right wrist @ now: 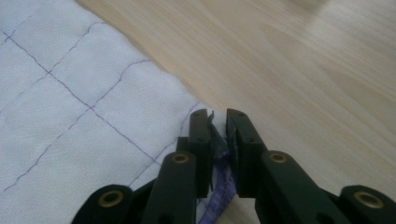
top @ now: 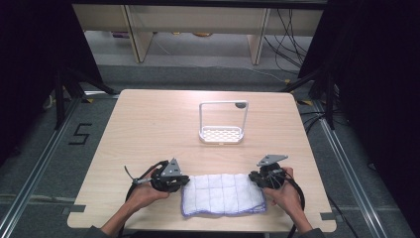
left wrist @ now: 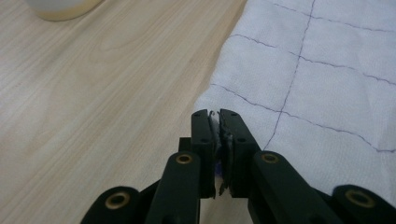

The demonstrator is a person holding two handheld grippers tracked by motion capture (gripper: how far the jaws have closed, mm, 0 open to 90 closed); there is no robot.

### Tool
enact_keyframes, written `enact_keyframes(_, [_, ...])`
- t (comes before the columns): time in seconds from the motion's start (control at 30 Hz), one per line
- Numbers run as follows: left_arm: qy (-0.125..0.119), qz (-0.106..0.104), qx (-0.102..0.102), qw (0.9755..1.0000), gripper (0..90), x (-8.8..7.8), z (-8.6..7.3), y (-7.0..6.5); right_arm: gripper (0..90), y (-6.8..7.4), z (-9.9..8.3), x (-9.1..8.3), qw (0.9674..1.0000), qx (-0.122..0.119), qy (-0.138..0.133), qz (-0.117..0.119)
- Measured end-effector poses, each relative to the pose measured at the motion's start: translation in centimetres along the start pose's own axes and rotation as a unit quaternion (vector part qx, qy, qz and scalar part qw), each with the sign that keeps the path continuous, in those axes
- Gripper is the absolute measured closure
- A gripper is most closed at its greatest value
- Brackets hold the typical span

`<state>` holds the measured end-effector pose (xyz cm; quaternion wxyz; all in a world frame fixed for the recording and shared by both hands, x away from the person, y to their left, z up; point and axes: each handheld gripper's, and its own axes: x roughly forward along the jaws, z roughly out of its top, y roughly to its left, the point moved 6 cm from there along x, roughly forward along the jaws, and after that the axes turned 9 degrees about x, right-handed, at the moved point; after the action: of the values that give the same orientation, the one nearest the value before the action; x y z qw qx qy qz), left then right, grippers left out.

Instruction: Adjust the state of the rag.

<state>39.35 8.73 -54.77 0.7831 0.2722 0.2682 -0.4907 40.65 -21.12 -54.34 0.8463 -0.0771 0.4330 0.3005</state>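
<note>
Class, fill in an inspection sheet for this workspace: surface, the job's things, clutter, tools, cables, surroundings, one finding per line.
Surface: light wooden table, bare apart from the two things below.
Job's things: white cloth with purple stitched grid, lying flat at the near edge.
Clutter: white rack standing behind the cloth, apart from it.
Tools: left tool shut on the cloth's left edge; right tool shut on its right edge.
Cables: black cable trailing from the left tool.
Surroundings: grey floor, dark curtains.

Left hand-held gripper [top: 184,181] and right hand-held gripper [top: 251,177] face inward, jaws pinched closed.
</note>
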Motion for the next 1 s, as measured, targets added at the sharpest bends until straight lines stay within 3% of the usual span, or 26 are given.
enact_keyframes(0.1, [0.008, 0.004, 0.011, 0.9999, 85.0, -0.2, -0.1, -0.4, 84.0, 0.0, 0.4, 0.2, 1.0, 0.0, 0.003, 0.002])
enact_keyframes(0.13, [0.011, 0.006, 0.02, 0.9997, 85.0, -0.3, -0.2, -0.4, 84.1, -0.3, 0.8, 0.6, 0.9999, -0.009, -0.012, -0.002])
enact_keyframes(0.23, [0.014, 0.006, 0.028, 0.9995, 85.0, -0.7, -0.3, -1.1, 84.3, -0.6, 2.0, 1.3, 0.9998, -0.017, -0.007, 0.0])
enact_keyframes(0.3, [0.018, 0.0, 0.034, 0.9993, 84.9, -1.0, -0.4, -1.9, 84.4, -0.7, 3.1, 2.1, 0.9996, -0.022, -0.016, -0.005])
enact_keyframes(0.33, [0.014, -0.002, 0.034, 0.9993, 84.8, -1.0, -0.4, -2.5, 84.3, -0.6, 3.6, 2.3, 0.9998, -0.018, -0.007, -0.003])
enact_keyframes(0.47, [0.003, -0.012, 0.05, 0.9987, 84.5, -1.5, -0.2, -4.3, 84.2, -0.8, 5.8, 3.8, 0.999, -0.043, -0.015, -0.002])
enact_keyframes(0.53, [0.004, -0.018, 0.054, 0.9984, 84.3, -1.8, 0.0, -5.0, 84.1, -0.7, 6.7, 4.4, 0.9987, -0.05, -0.003, 0.002])
enact_keyframes(0.63, [0.002, -0.026, 0.057, 0.9981, 83.9, -1.4, 0.1, -6.0, 84.0, -0.4, 8.0, 5.7, 0.9978, -0.066, 0.001, 0.002])
enact_keyframes(0.67, [0.003, -0.028, 0.071, 0.9971, 83.8, -1.3, 0.2, -6.2, 84.0, -0.3, 8.2, 5.9, 0.9976, -0.068, 0.003, -0.003])
enact_keyframes(0.8, [-0.003, -0.03, 0.074, 0.9968, 83.1, -0.9, 0.7, -7.3, 83.8, 0.4, 9.1, 6.5, 0.9974, -0.072, 0.009, -0.001])
enact_keyframes(0.83, [-0.01, -0.034, 0.074, 0.9966, 82.8, -0.7, 1.0, -7.7, 83.7, 0.6, 9.8, 7.0, 0.9961, -0.089, 0.001, 0.002])
enact_keyframes(0.93, [-0.013, -0.042, 0.087, 0.9952, 82.0, -0.2, 1.9, -9.0, 83.6, 0.9, 10.2, 7.6, 0.9963, -0.086, 0.003, 0.002])
enact_keyframes(1.0, [-0.02, -0.046, 0.092, 0.9945, 81.6, 0.1, 2.5, -9.7, 83.3, 1.0, 10.5, 7.7, 0.9951, -0.099, 0.007, 0.002])
